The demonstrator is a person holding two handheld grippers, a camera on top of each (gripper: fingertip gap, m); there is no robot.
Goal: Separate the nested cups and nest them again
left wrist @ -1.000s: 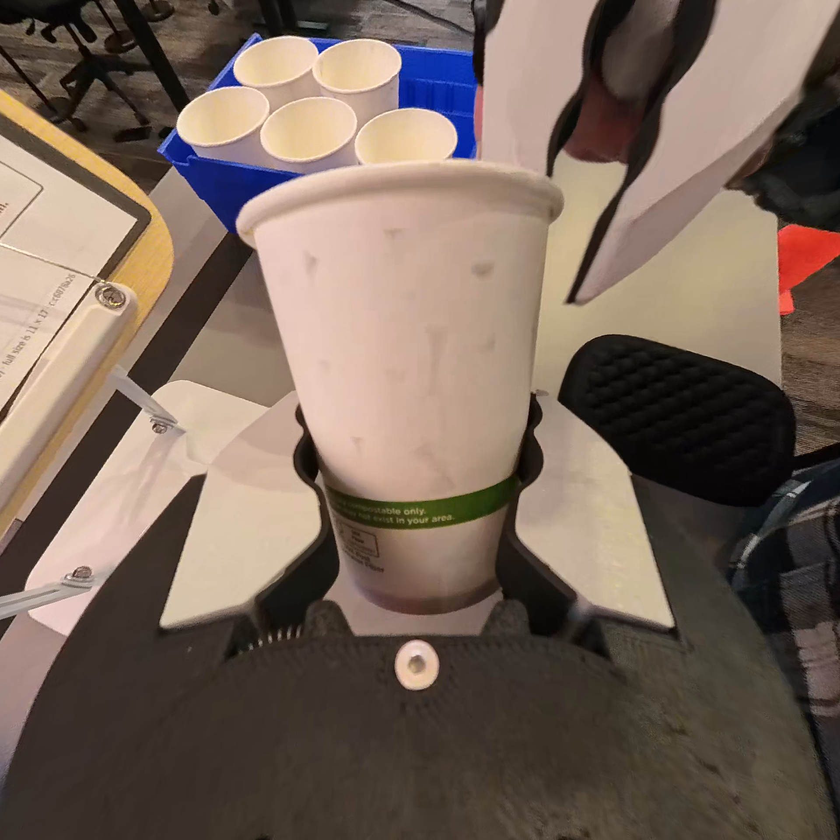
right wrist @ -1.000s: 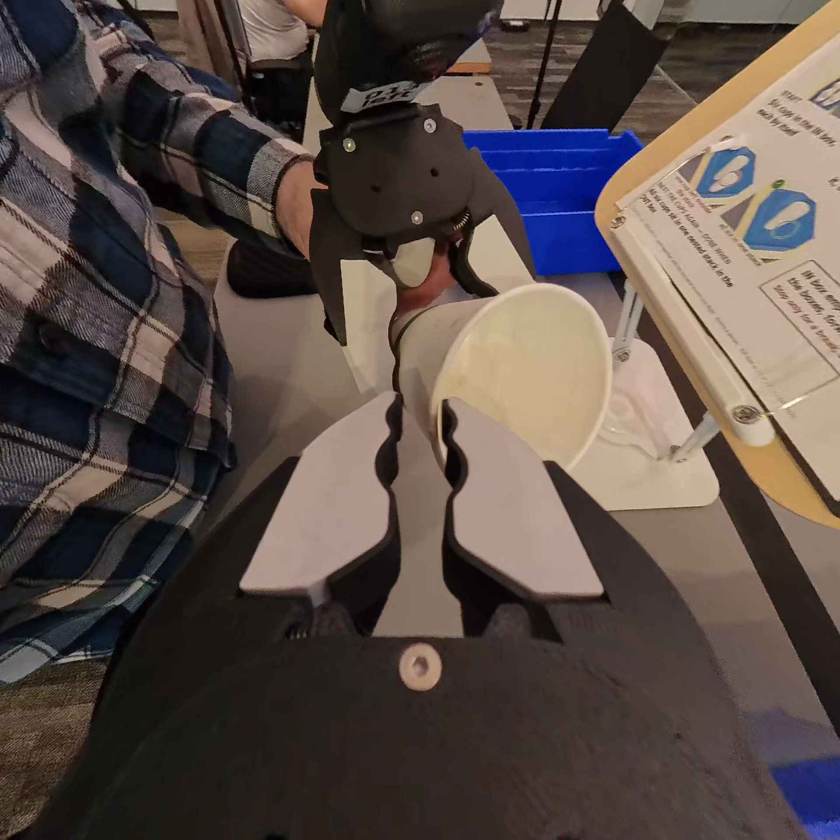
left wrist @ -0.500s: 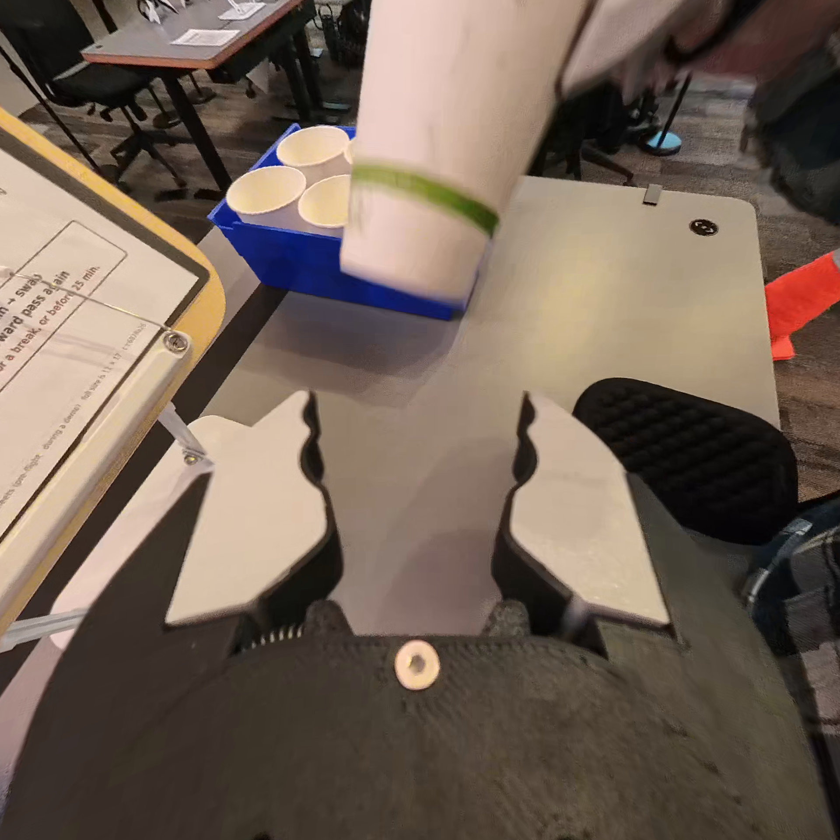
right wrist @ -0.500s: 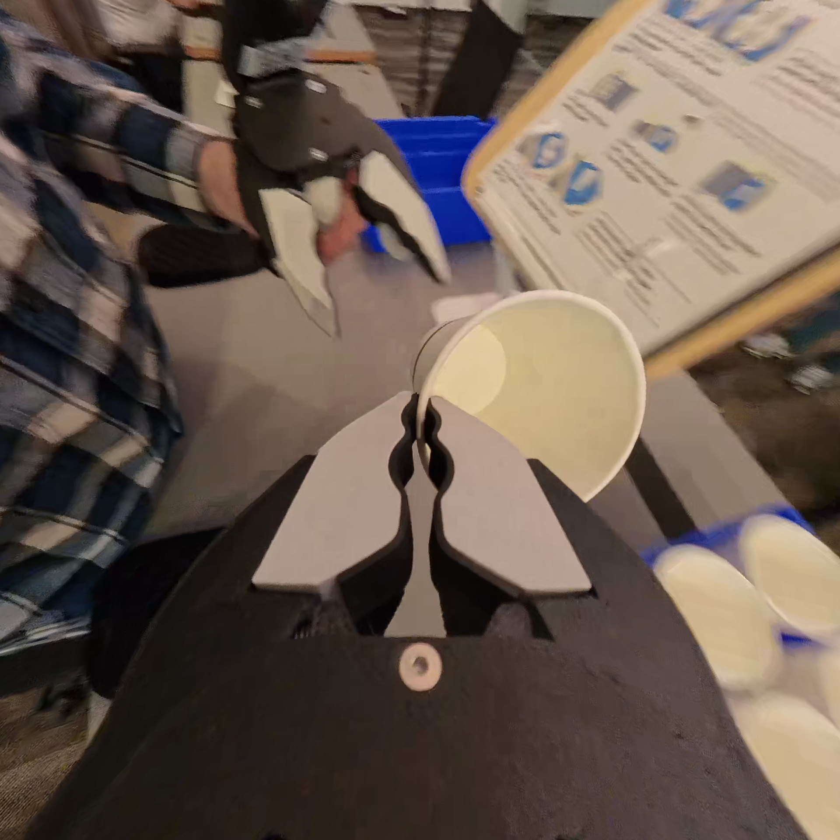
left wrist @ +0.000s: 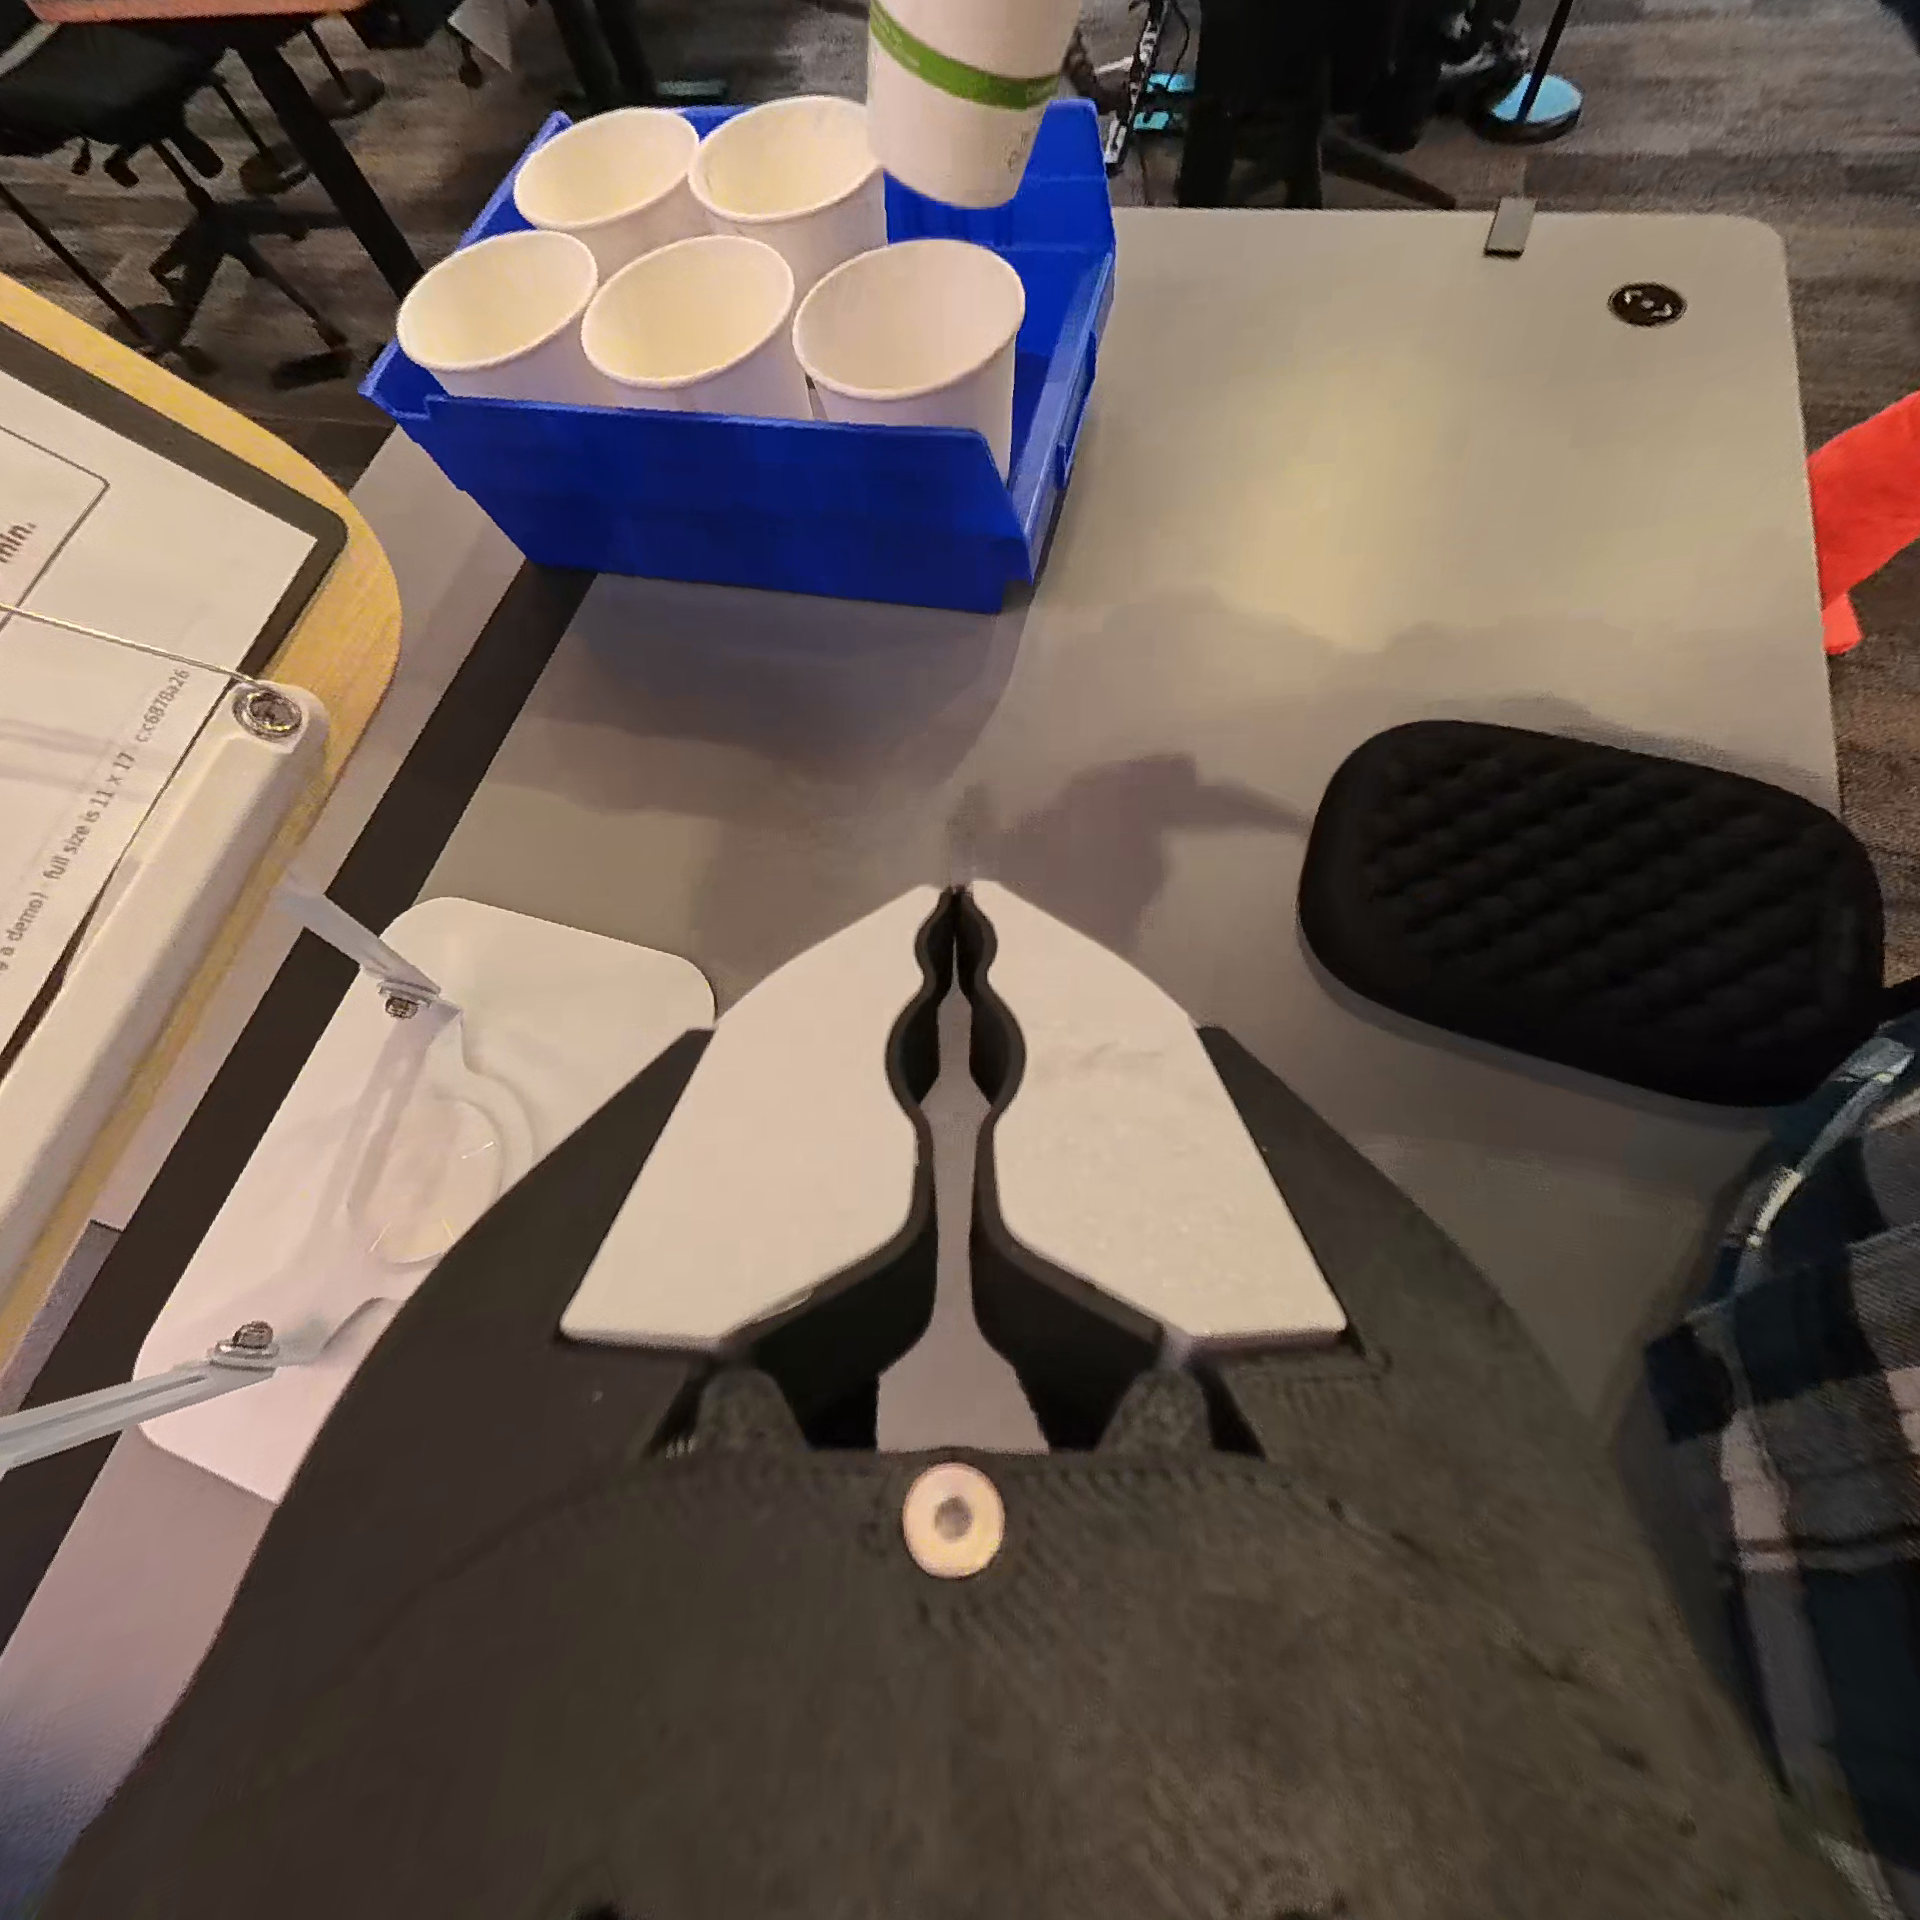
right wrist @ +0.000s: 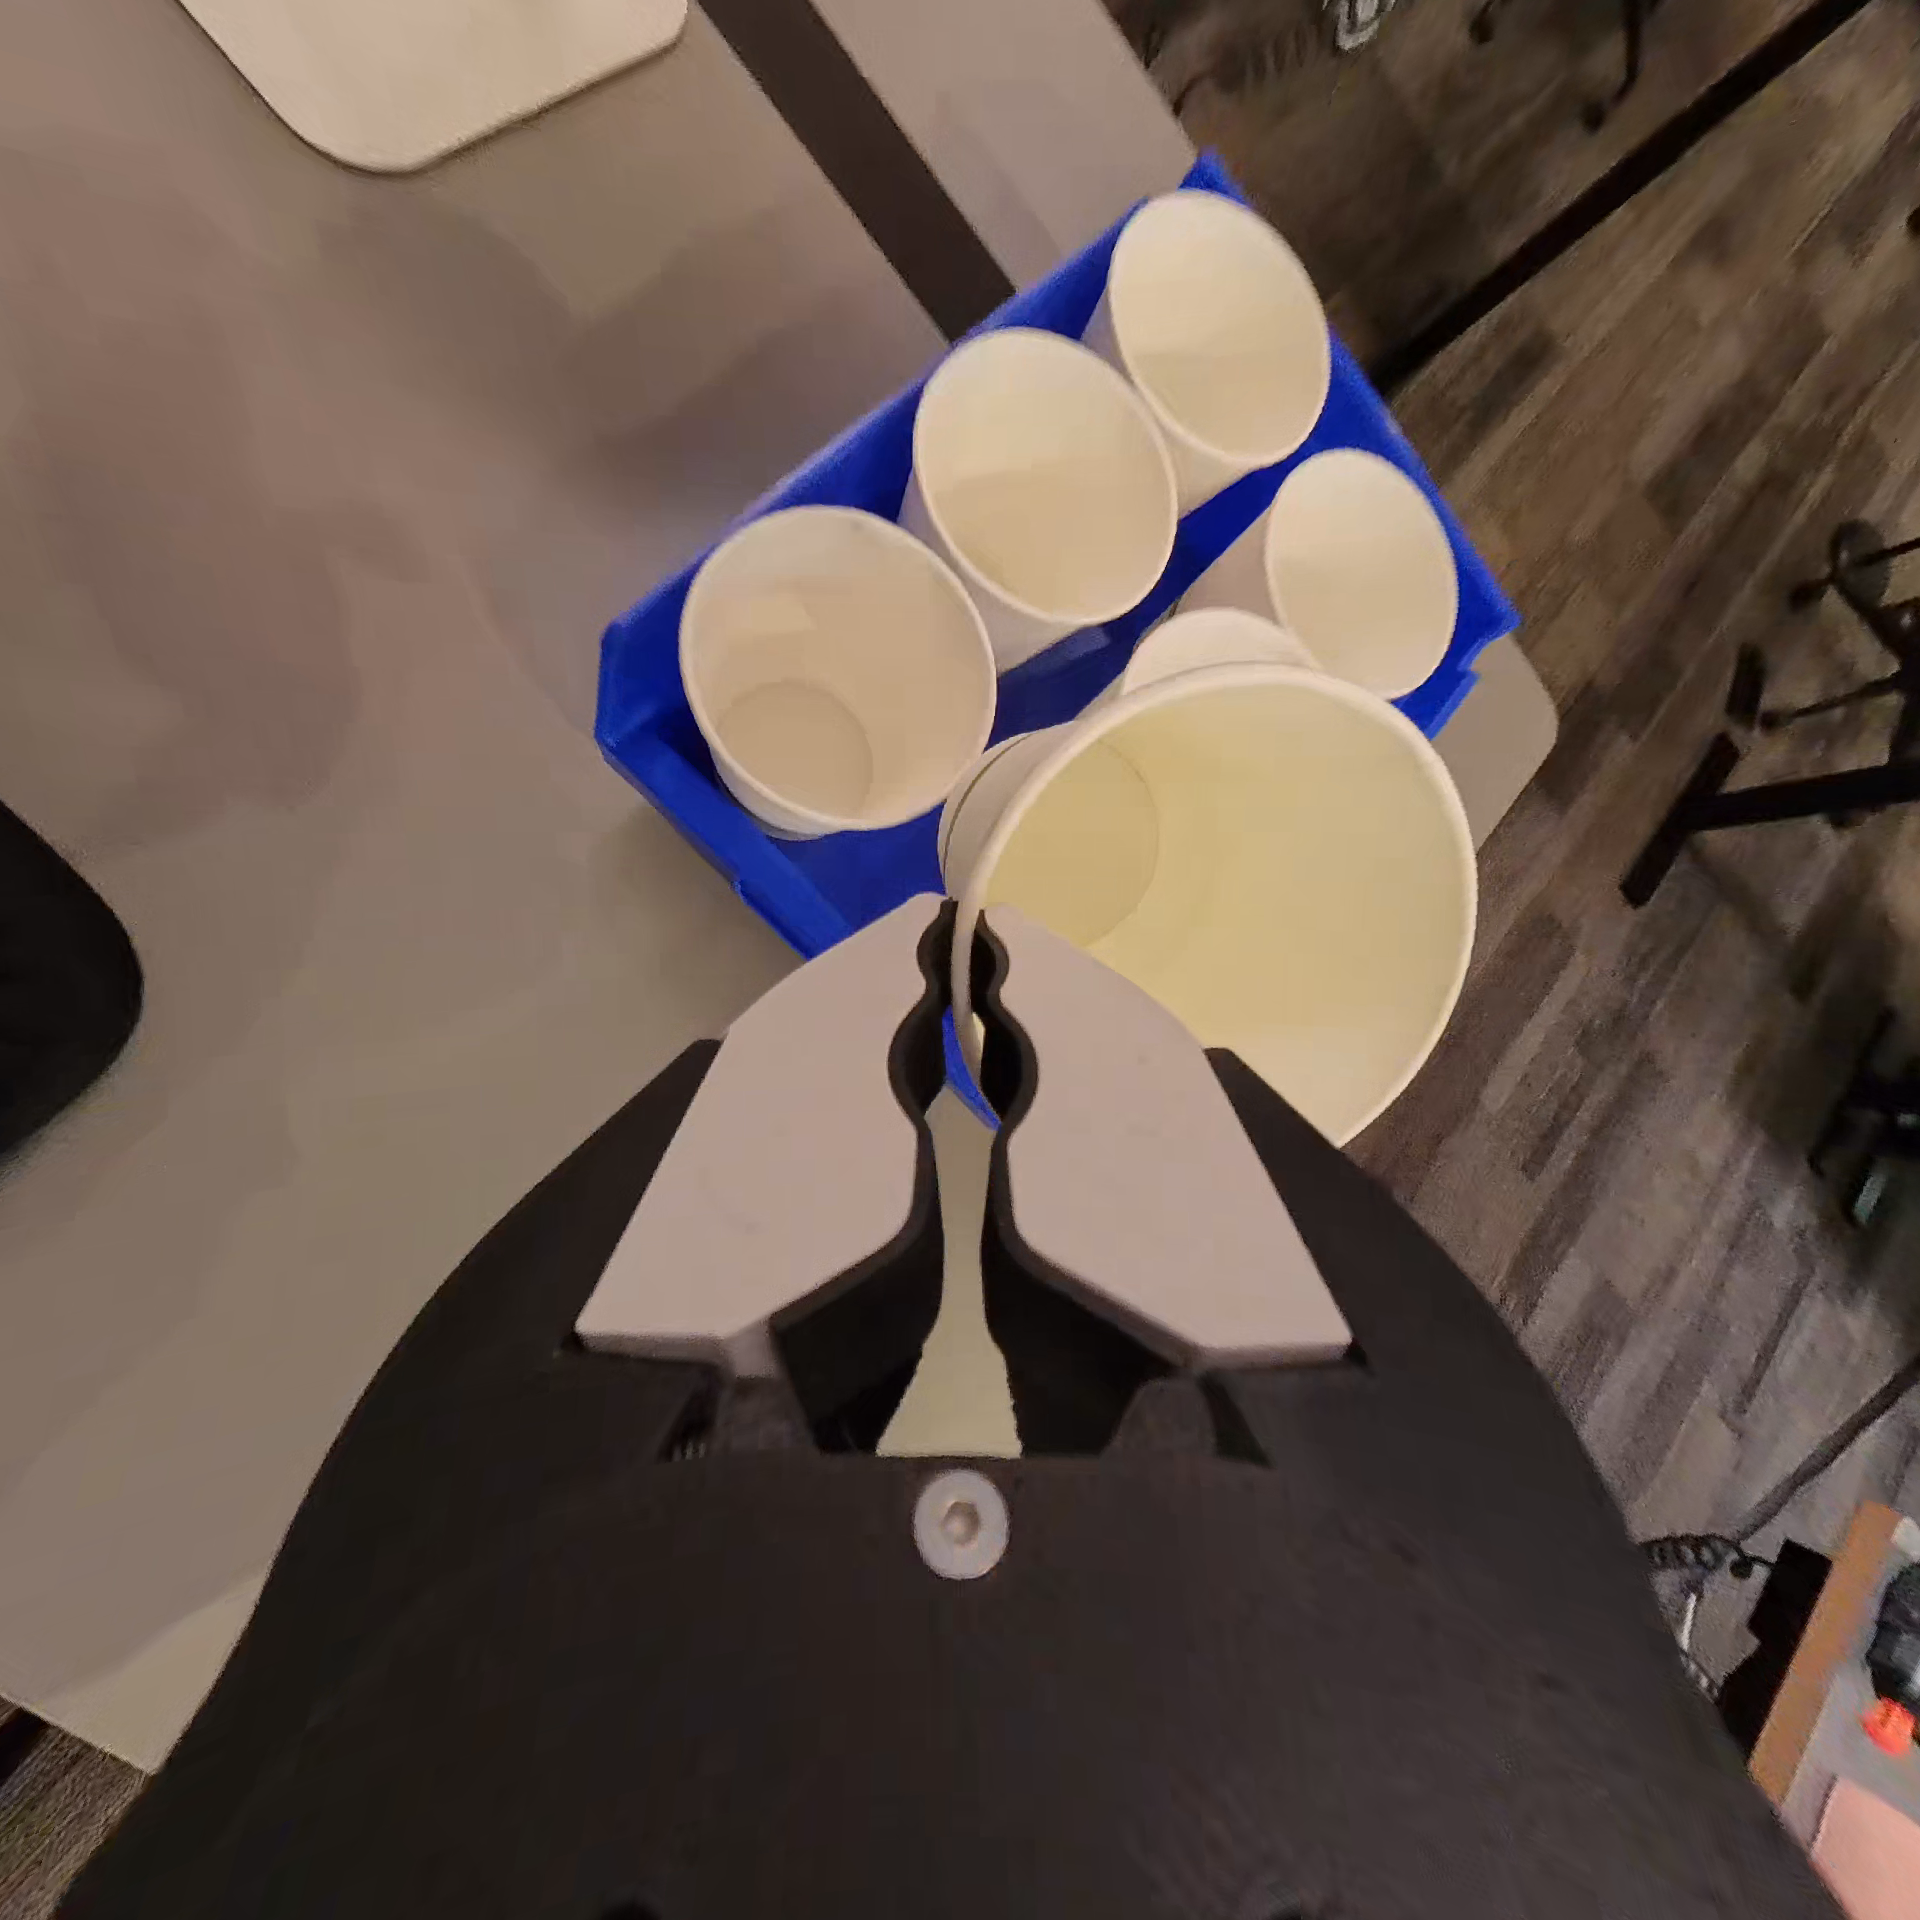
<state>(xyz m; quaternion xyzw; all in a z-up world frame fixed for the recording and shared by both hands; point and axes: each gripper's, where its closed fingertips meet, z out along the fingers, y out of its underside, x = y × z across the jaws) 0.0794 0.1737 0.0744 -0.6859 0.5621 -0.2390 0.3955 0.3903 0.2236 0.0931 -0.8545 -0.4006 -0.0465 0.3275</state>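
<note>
My right tool pinches the rim of a white paper cup, which hangs upright over the blue plastic bin at the worktop's far edge. The open spot in the bin is straight below the cup. My left tool is shut on nothing, nearer me.

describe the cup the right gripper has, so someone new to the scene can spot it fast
Find the blue bin at the far left of the grey table; five white paper cups stand upright in it. The held cup hangs in the air above the bin's right end, its rim pinched by the right gripper. It alone isn't resting in the bin.
</note>
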